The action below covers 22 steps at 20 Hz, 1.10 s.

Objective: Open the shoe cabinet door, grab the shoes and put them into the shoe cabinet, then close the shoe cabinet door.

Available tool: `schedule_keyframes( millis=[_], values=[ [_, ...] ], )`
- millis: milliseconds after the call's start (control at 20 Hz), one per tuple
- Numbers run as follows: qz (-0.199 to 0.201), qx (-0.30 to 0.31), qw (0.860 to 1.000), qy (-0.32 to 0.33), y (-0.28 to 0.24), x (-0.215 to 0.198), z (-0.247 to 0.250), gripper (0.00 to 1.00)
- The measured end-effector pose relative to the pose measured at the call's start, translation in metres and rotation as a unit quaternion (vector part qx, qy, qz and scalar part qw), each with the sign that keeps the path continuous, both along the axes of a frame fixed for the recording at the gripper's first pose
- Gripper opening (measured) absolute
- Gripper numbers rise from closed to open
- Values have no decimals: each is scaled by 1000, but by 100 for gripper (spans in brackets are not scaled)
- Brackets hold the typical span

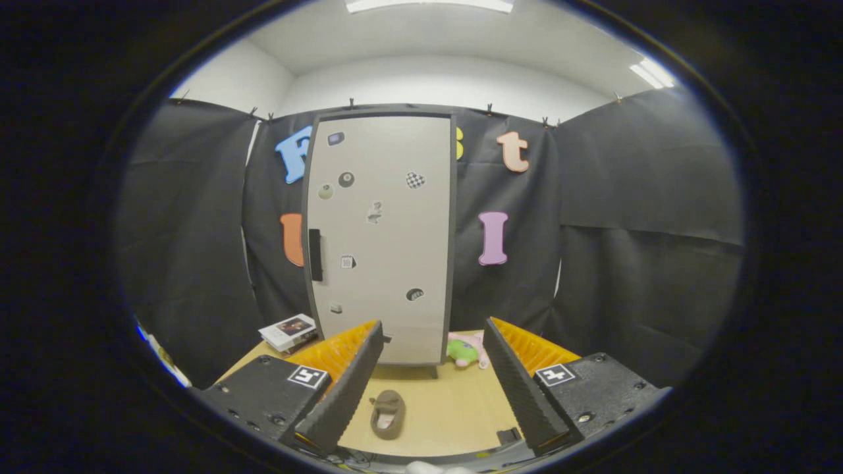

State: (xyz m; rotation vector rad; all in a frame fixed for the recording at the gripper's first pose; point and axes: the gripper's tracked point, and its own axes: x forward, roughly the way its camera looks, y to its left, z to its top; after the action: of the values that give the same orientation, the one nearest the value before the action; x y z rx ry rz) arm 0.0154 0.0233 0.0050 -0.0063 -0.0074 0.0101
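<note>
A tall light-grey shoe cabinet [380, 237] stands upright at the back of the wooden table [454, 408], its door shut. A black handle [315, 255] runs along the door's left edge, and small stickers dot the door. One brown shoe [387, 413] lies on the table between my fingers, well short of the cabinet. My gripper [431, 395] is open, its ribbed black-and-orange fingers [342, 388] spread wide with nothing held between them.
A small stack of books or cards [288, 331] lies on the table left of the cabinet's foot. A pink and green plush toy [465, 349] sits at the cabinet's right foot. Black cloth walls close the booth on three sides.
</note>
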Motion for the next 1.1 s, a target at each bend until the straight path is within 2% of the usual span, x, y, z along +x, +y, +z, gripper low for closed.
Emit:
schedule_keyframes(
  millis=[250, 650, 1100],
  values=[
    [27, -5, 1000, 2, 60, 48, 9, 100],
    [104, 5, 994, -12, 178, 138, 31, 100],
    [129, 2, 992, 1, 263, 259, 36, 100]
  ],
)
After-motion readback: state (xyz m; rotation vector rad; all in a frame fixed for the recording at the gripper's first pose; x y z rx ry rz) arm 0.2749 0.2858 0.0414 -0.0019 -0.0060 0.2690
